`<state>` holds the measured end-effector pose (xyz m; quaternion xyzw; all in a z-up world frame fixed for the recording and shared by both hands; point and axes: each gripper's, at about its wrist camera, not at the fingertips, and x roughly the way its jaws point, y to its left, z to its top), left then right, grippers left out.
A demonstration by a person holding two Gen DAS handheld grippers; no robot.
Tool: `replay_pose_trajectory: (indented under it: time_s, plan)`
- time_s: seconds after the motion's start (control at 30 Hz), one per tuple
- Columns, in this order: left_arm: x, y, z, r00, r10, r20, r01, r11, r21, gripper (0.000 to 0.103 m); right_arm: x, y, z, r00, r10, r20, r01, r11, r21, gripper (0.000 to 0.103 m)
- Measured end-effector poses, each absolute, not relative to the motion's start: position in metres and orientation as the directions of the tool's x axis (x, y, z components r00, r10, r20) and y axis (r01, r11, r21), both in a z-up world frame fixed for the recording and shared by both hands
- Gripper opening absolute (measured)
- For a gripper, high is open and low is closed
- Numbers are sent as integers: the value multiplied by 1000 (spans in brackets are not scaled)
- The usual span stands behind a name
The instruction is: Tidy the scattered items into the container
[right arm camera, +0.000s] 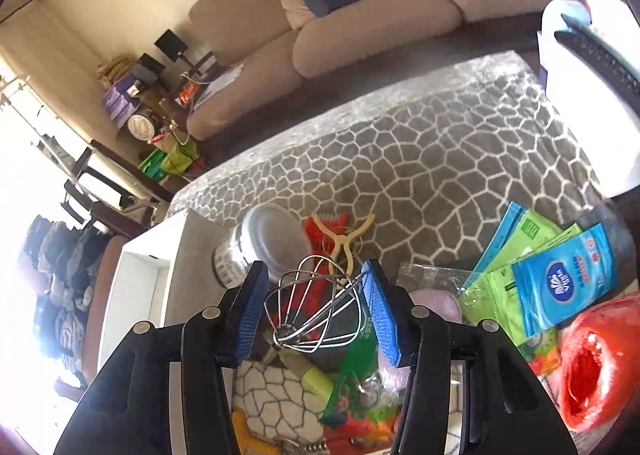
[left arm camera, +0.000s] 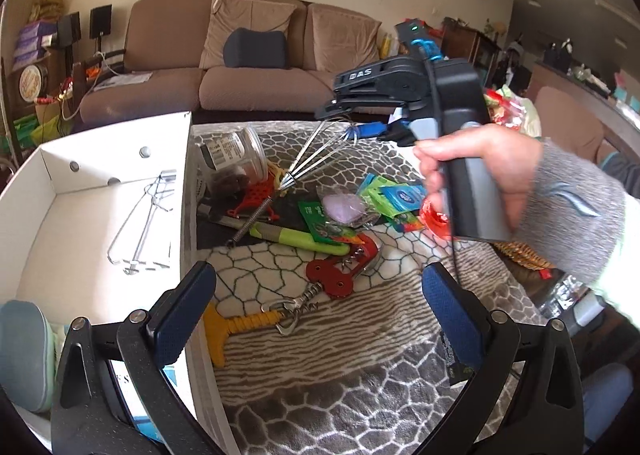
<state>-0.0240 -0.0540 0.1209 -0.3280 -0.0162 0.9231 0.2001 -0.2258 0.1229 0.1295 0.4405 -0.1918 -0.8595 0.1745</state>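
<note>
Right gripper (right arm camera: 316,315) fingers partly apart, bracketing steel wire whisk (right arm camera: 312,311) head at frame centre; firm pinch unclear. White cardboard container (left arm camera: 48,191) lies left. Left gripper (left arm camera: 316,319) wide, empty.

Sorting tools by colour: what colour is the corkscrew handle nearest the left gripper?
Yellow: the corkscrew handle shows best in the left wrist view.

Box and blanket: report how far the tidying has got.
Done: only a metal wire tool lies in the white box. In hand: the right claw has the whisk between its pads, its wire head lifted above the pile; the left claw is open and empty. Left on the blanket: the jar, red corkscrew, yellow corkscrew, green knife, packets and more. Most remains.
</note>
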Motion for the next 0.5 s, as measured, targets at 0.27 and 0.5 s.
replay_pose_trajectory:
  time_s: [0.27, 0.5]
  plan:
    - [-94, -20, 111, -602, 284, -746, -411, -911, -15, 103, -170, 124, 175, -506, -461, -729, 246, -887, 390, 25]
    - [-133, 40, 93, -513, 132, -848, -627, -733, 266, 90, -132, 171, 163, -473, -479, -739, 258, -878, 404, 31]
